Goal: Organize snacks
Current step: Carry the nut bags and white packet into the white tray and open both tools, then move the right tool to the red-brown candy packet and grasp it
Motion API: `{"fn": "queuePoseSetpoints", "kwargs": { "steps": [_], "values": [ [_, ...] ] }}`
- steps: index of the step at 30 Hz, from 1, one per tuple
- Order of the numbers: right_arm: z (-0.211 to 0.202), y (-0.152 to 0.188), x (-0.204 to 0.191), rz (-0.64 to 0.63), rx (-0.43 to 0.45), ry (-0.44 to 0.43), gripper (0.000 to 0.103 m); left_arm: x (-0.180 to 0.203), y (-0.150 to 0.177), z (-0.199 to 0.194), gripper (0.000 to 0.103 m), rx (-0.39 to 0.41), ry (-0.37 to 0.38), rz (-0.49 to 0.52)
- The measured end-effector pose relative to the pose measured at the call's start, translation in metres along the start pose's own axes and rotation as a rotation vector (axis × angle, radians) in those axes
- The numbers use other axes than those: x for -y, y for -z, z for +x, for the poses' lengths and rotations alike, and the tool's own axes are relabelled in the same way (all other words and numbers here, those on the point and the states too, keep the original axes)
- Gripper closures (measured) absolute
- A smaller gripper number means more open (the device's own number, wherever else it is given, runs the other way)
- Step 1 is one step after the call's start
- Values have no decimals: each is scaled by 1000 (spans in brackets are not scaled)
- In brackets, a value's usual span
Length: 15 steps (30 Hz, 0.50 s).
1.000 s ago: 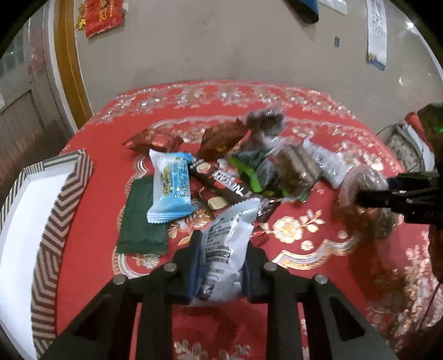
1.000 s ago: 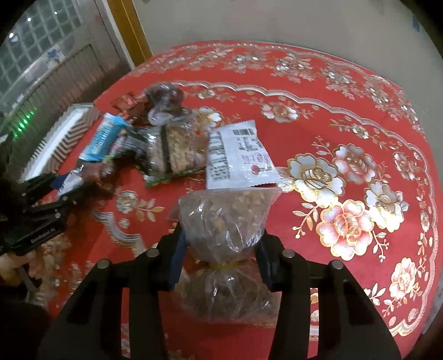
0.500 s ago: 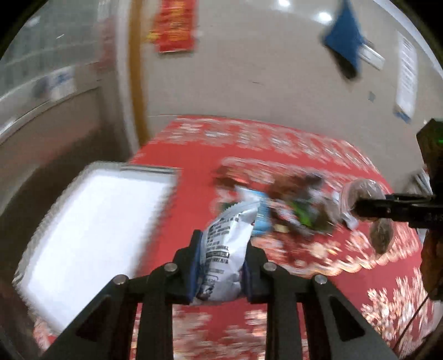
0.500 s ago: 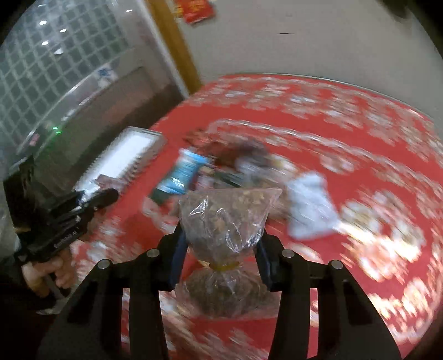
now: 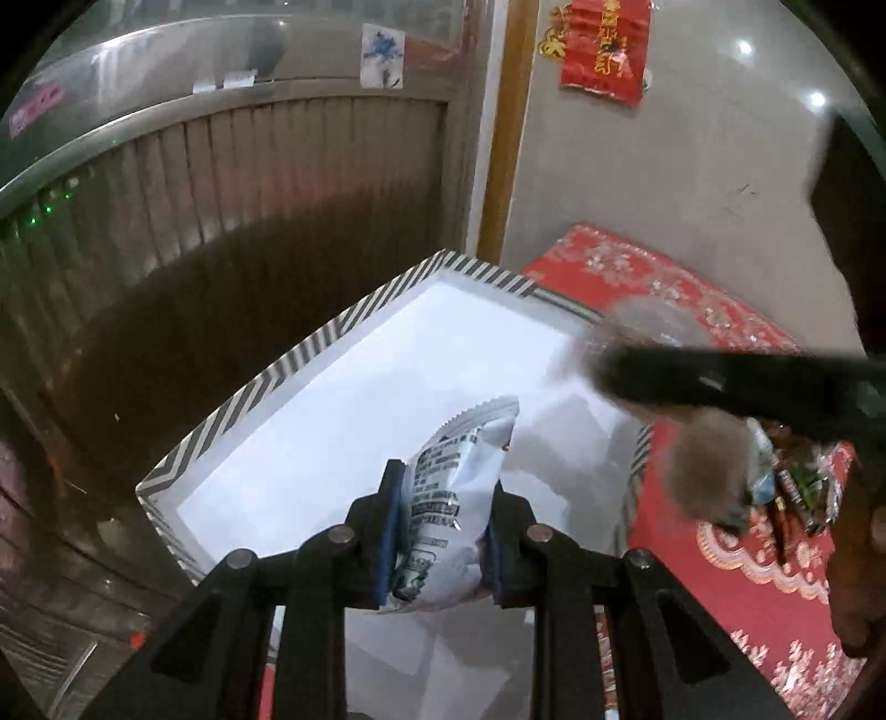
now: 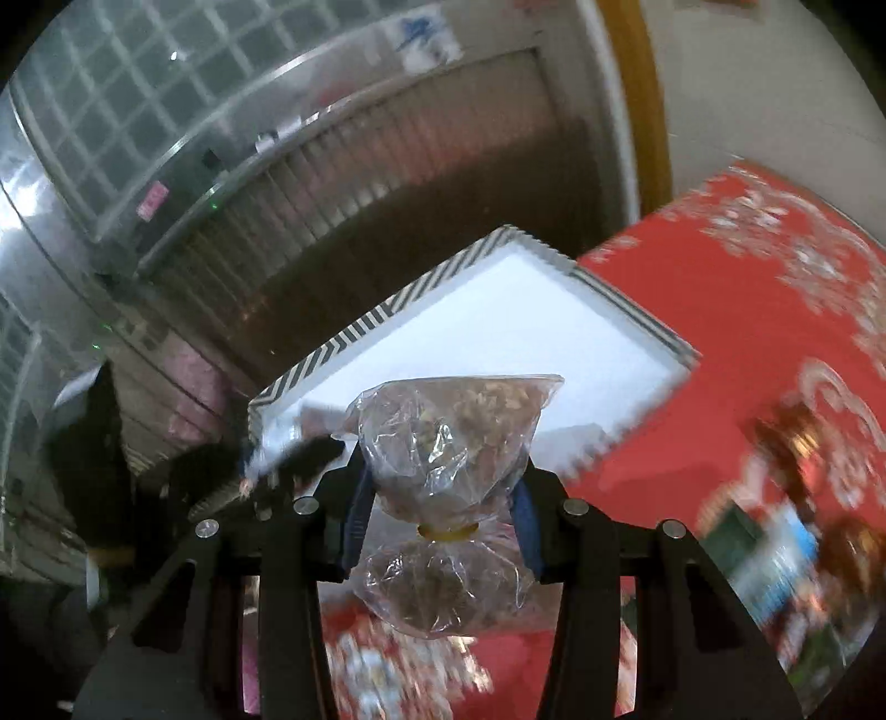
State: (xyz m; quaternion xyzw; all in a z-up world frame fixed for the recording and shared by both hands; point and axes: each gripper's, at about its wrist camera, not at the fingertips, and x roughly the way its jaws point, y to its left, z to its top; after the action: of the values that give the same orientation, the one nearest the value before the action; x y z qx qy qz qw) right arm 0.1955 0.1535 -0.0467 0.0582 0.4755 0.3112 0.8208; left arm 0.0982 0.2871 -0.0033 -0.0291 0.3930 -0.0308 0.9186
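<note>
Over the white tray (image 5: 310,365) with its zigzag-striped rim, the left gripper (image 5: 440,531) fingers clamp a crinkled white foil packet (image 5: 454,482). The right gripper (image 6: 440,498) fingers pinch a clear, banded plastic bag (image 6: 448,437) of brown bits above the tray's near edge.

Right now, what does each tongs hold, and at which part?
The left tongs grip the white snack packet at its lower half. The right tongs grip the clear bag of nuts just above its yellow tie.

white packet (image 5: 448,498) print, wall hanging (image 5: 603,47) gold chars, both illegible
</note>
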Motion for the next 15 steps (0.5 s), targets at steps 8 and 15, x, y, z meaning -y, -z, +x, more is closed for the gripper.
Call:
{"fn": "queuePoseSetpoints", "kwargs": {
  "steps": [8,15],
  "values": [
    [53,-20,-30,-126,-64,65,54,2,11,-4,8,-1,-4,61],
    [60,-21,-6,-58,-70,75,38,6,24,-1,7,-51,4,54]
  ]
}}
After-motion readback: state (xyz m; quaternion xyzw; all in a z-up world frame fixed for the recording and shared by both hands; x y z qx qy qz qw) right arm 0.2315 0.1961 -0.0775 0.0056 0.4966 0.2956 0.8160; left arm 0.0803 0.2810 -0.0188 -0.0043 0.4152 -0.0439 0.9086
